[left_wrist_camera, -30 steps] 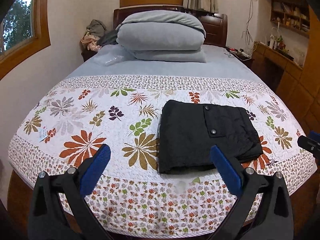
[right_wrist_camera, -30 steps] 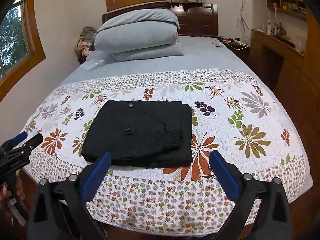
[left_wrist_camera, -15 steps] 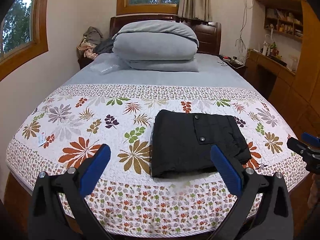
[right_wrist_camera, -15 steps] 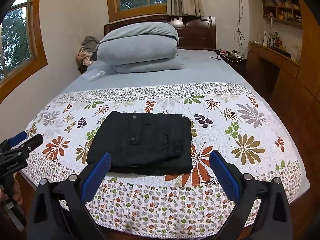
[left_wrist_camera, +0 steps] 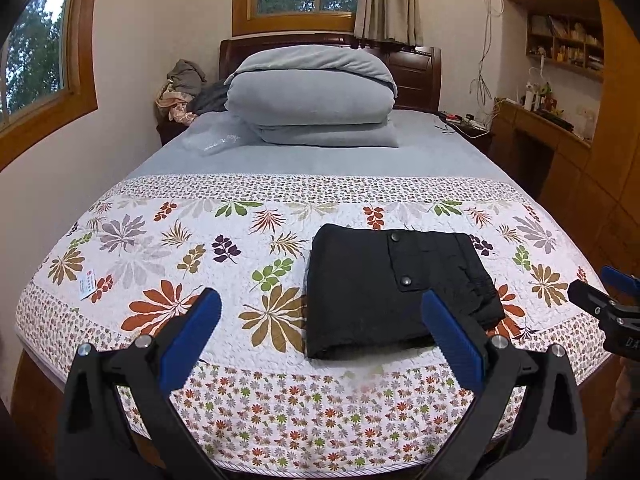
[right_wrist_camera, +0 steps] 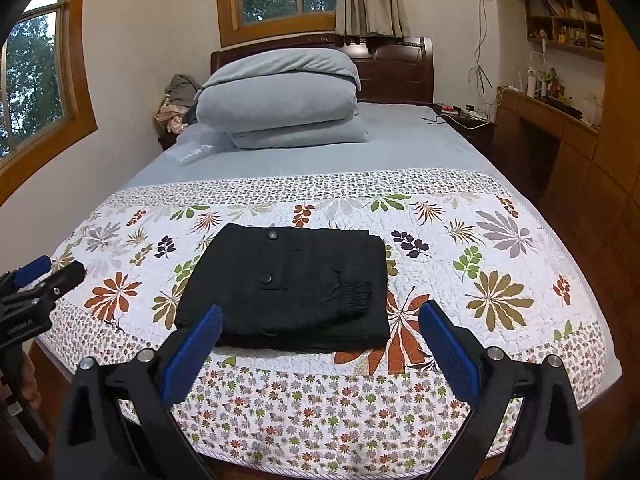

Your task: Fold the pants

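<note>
Black pants (left_wrist_camera: 392, 292) lie folded into a flat rectangle on the floral quilt (left_wrist_camera: 180, 260), near the foot of the bed; two snap buttons show on top. In the right wrist view the pants (right_wrist_camera: 292, 284) sit straight ahead. My left gripper (left_wrist_camera: 320, 312) hangs open off the foot of the bed, clear of the cloth and holding nothing. My right gripper (right_wrist_camera: 320, 328) is open too, held back from the pants' near edge. Each gripper shows at the edge of the other's view: the right gripper (left_wrist_camera: 608, 308) and the left gripper (right_wrist_camera: 36, 284).
A stack of folded grey bedding (left_wrist_camera: 312, 96) rests at the headboard end on a grey sheet (left_wrist_camera: 320, 160). Loose clothes (left_wrist_camera: 180, 88) are piled at the back left. A wooden desk and shelves (left_wrist_camera: 560, 120) line the right wall. A plastic bag (left_wrist_camera: 212, 140) lies near the bedding.
Both grippers have pulled back and risen away from the bed, so the pants look smaller and farther off. The pants have not moved. Both stay open.
</note>
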### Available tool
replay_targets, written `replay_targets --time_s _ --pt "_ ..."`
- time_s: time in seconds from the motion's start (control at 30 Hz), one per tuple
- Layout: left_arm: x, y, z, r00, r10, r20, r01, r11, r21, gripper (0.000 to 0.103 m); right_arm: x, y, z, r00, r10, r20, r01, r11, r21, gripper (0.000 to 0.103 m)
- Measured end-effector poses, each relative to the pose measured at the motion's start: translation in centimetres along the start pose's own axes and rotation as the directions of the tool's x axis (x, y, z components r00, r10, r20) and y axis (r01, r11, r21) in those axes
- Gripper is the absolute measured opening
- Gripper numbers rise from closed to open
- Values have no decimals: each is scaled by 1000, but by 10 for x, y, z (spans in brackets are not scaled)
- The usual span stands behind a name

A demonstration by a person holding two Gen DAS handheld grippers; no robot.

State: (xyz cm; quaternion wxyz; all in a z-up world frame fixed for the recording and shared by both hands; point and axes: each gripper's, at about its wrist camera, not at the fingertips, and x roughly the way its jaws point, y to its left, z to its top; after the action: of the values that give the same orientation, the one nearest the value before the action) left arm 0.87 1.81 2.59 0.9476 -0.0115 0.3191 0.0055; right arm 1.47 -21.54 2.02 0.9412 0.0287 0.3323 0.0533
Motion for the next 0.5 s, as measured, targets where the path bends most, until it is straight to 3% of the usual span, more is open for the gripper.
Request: replay_targets --time_s 0.5 --pt "-1 -4 0 1000 -15 4 15 1000 13 100 -4 8 -1 1000 -6 17 6 999 -43 100"
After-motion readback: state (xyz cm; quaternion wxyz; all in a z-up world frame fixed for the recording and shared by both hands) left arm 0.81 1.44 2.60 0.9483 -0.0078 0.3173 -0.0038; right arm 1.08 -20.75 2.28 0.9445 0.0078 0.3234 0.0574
